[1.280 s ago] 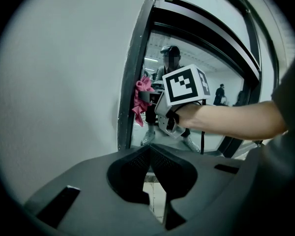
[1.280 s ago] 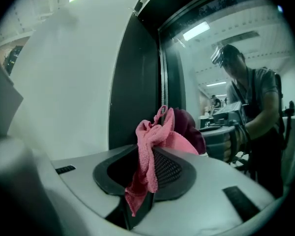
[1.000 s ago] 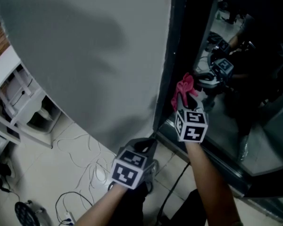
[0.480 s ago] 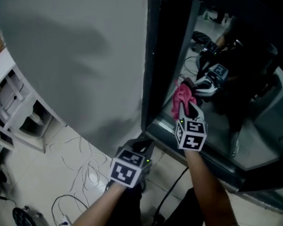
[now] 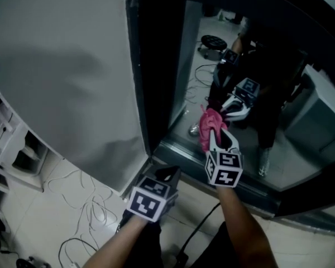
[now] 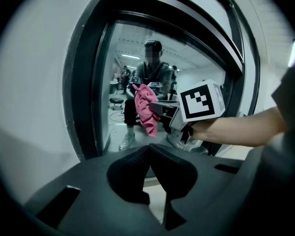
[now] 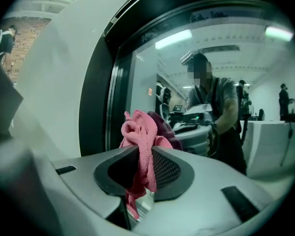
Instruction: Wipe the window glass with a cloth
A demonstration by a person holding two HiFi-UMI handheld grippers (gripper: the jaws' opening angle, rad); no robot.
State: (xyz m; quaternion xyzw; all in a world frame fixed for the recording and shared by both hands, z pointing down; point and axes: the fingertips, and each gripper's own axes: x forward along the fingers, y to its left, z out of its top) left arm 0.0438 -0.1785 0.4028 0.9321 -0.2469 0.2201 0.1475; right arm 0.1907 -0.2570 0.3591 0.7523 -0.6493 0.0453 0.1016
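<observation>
A smooth, matt grey wall (image 5: 61,66) is filling the left half of the head view. Beside it the window glass (image 5: 268,110) is sitting in a wide, dark, glossy frame (image 5: 151,82) and is acting as a mirror. It is giving back a standing person and a lit room with ceiling lamps, most clearly in the two claw views. Below the wall, a pale tiled floor (image 5: 39,216) is carrying thin white cables (image 5: 84,205) in loose loops, which only the head view is showing.

The right claw (image 5: 216,138) is reaching up to the lower part of the pane. Its marker cube (image 5: 224,169) is showing bold black-and-white square patterns. In the right claw view this claw (image 7: 140,154) is pinching a pink cloth (image 7: 140,129) between dark, ribbed pads. The cloth is soft terry, bunched above the jaws with a tail hanging below them. Its darker reflection is meeting it, so it appears to be touching the glass.

The left claw (image 5: 166,176) is hanging lower, by the foot of the frame and apart from the pane. Its own view is showing its black, finely textured jaws (image 6: 150,149) pressed together at the tips with nothing between. That view is also catching the cloth (image 6: 146,109) from the side, crumpled against the glass.
</observation>
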